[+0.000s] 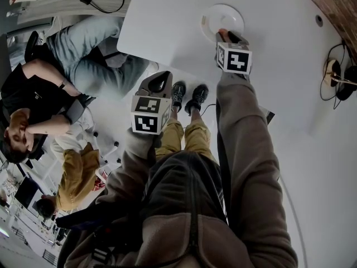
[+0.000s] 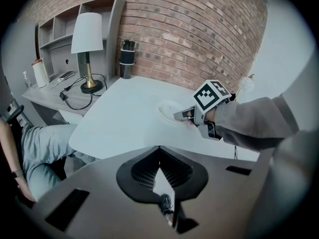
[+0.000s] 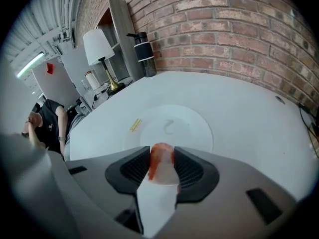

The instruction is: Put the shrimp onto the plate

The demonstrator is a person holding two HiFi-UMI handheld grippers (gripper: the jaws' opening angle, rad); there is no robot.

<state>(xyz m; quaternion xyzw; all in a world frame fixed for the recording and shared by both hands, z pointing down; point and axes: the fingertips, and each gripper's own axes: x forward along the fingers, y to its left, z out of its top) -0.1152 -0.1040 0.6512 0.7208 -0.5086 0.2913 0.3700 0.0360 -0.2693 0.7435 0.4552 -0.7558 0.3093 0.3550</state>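
Pinched between the pads of the right claw: an orange-and-white shrimp, poised at the near rim of the white plate on the counter, angled down, apparently for a short, controlled release. Not yet set down. Parked back beyond the counter edge, evidently to leave the approach free: left claw, pads together, nothing between them.
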